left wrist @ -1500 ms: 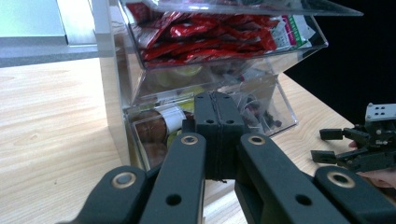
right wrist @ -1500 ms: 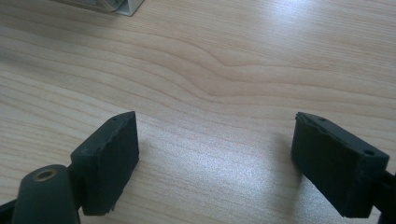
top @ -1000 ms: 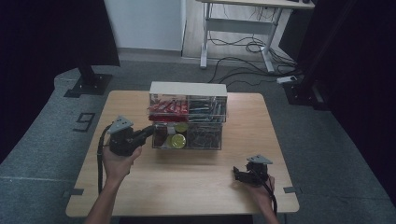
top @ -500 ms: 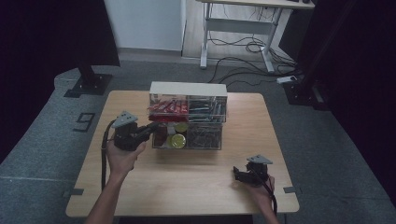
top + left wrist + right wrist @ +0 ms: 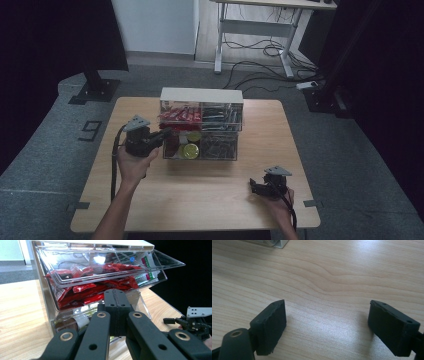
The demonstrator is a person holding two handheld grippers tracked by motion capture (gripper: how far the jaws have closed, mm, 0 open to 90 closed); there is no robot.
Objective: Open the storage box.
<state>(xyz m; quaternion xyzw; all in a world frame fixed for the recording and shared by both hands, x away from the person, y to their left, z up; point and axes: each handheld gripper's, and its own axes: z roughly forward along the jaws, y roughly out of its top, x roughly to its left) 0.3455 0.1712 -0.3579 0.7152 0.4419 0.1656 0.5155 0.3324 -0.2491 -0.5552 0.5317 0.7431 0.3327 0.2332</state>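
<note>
My left gripper, fingers pressed together on nothing, noses against the clear bin at frame centre to work its tilted drawer; my right gripper rests wide open, lower right, on the bench.

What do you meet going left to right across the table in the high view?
Left gripper, fingers shut, at the left side of the clear organiser → clear organiser with red packets in its upper bin → bare wooden table → right gripper, fingers open, near the front right corner.
</note>
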